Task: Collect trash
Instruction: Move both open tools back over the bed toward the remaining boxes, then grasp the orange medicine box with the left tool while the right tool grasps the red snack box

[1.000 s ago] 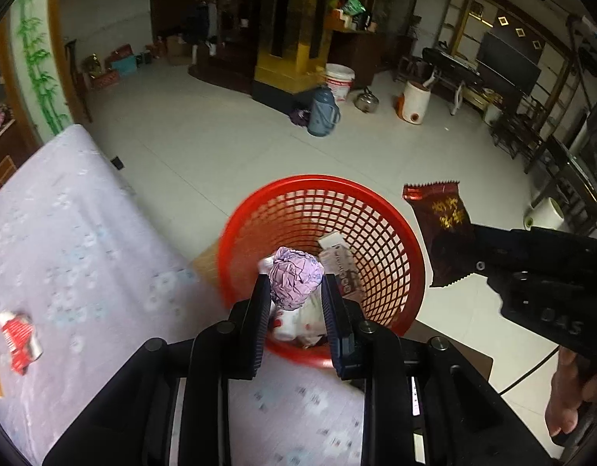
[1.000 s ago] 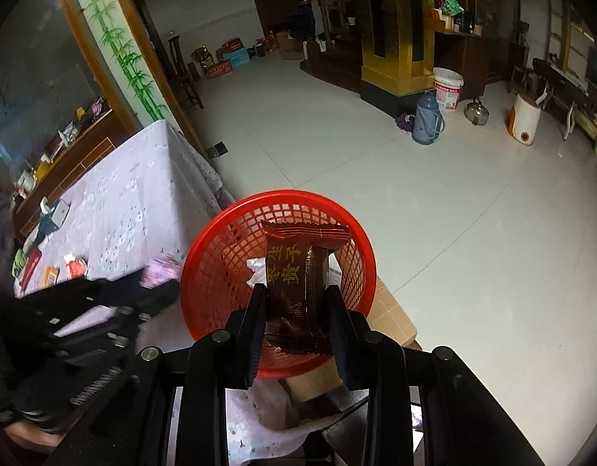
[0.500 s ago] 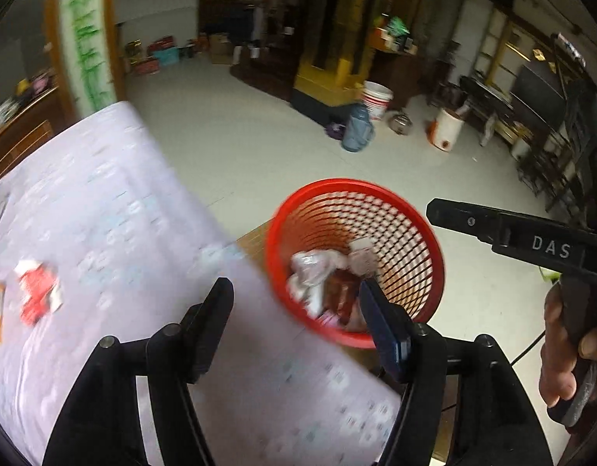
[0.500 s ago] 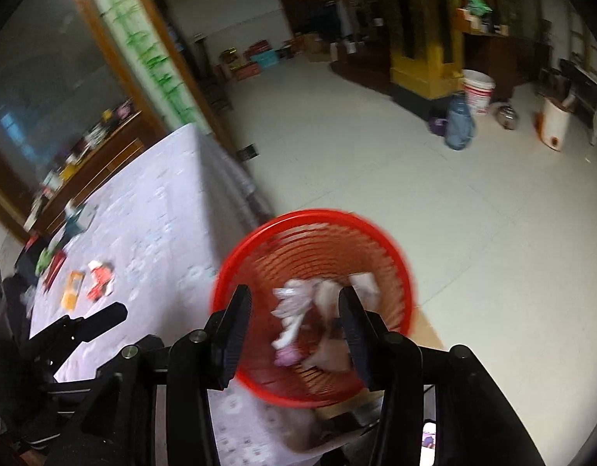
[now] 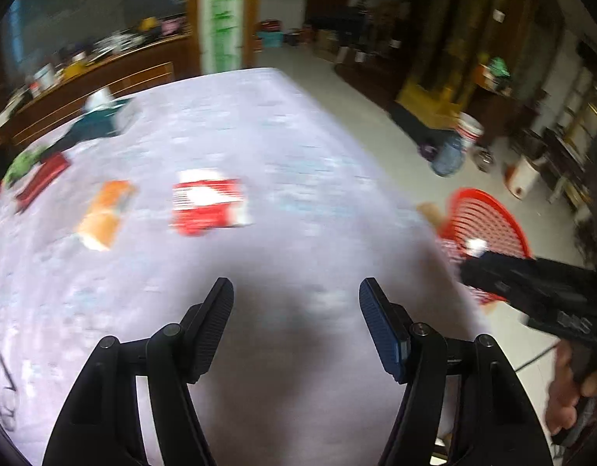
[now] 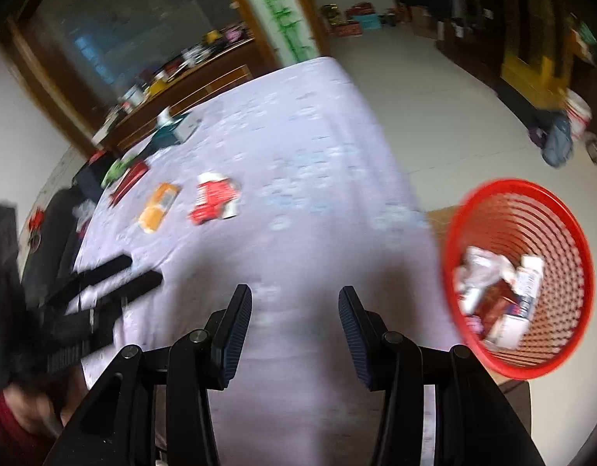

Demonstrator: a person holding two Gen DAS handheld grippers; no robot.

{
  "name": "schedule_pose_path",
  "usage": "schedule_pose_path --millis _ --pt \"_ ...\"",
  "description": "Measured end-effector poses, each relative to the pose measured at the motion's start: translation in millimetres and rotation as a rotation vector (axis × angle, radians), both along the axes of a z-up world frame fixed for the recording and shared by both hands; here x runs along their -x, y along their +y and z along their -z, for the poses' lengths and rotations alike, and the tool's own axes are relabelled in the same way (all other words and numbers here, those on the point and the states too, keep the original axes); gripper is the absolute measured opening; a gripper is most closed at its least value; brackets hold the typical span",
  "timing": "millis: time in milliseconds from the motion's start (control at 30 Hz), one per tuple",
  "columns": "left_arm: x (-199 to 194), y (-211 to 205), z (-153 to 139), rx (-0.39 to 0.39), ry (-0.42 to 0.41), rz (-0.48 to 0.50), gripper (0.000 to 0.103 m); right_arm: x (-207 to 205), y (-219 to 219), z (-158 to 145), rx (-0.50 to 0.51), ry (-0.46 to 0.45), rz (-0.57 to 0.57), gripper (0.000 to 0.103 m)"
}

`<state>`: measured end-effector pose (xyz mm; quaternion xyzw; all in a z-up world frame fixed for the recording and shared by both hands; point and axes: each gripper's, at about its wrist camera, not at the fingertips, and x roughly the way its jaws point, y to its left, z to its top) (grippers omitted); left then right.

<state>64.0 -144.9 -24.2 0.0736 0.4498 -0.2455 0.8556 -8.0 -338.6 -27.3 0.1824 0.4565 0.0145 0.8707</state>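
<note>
Here, the left gripper (image 5: 296,312) is held with its jaws wide apart and nothing is seen between them; it is positioned above the table (image 5: 283,136), which is covered with a pale lilac flowered cloth. The right gripper (image 6: 295,320) is also held with its jaws apart and empty, above the near part of the same table. In the left wrist view, the right gripper is seen at the right edge as a dark body, held by a hand (image 5: 566,392).

Further out on the cloth, a red and white wrapper (image 5: 209,206) is lying flat, and just beside it, to its left, an orange wrapper (image 5: 104,215) is found. Near the far left edge, a dark red packet (image 5: 42,180) and something green (image 5: 21,165) are seen, but they are too blurred to be told exactly. A teal tissue box (image 6: 174,130) is placed at the far side of the table.

Beside the right edge of the table, a red mesh basket (image 6: 566,229) is standing on a cardboard box (image 6: 440,215). Several crumpled wrappers and packets (image 6: 496,291) are lying inside it.
</note>
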Motion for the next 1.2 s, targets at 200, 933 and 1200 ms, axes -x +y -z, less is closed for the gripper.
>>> schedule_pose_path --millis 200,933,1200 --pt "-85 93 13 -0.068 0.035 -0.125 0.071 -27 53 -3 0.03 0.015 -0.057 0.051" --pt "-227 124 107 -0.082 0.14 -0.137 0.045 -146 85 11 0.077 0.057 -0.169 0.053" --pt "-178 138 93 -0.03 0.128 -0.148 0.045 -224 96 48 0.097 0.069 -0.323 0.053"
